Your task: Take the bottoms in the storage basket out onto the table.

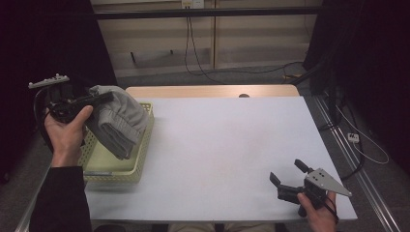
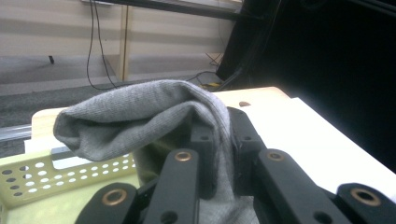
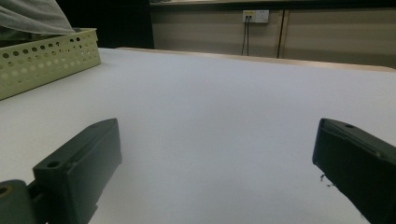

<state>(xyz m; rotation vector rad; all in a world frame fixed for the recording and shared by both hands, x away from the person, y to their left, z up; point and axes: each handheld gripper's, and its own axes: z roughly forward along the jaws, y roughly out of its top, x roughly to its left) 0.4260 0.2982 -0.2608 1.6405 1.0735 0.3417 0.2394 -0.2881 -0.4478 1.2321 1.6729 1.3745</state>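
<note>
The left gripper is clamped on a folded grey cloth, holding it above the yellow basket at about nine o'clock on the desk, with the cloth's lower end hanging down into the basket. The right gripper rests near five o'clock with its jaws spread wide and nothing between them.

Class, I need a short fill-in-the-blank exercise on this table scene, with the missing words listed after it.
1. The left gripper is shut on a folded grey ____.
2. The cloth hangs over a pale yellow perforated plastic ____.
3. The right gripper rests low over the white table with its jaws ____.

Missing words: cloth; basket; open
</note>
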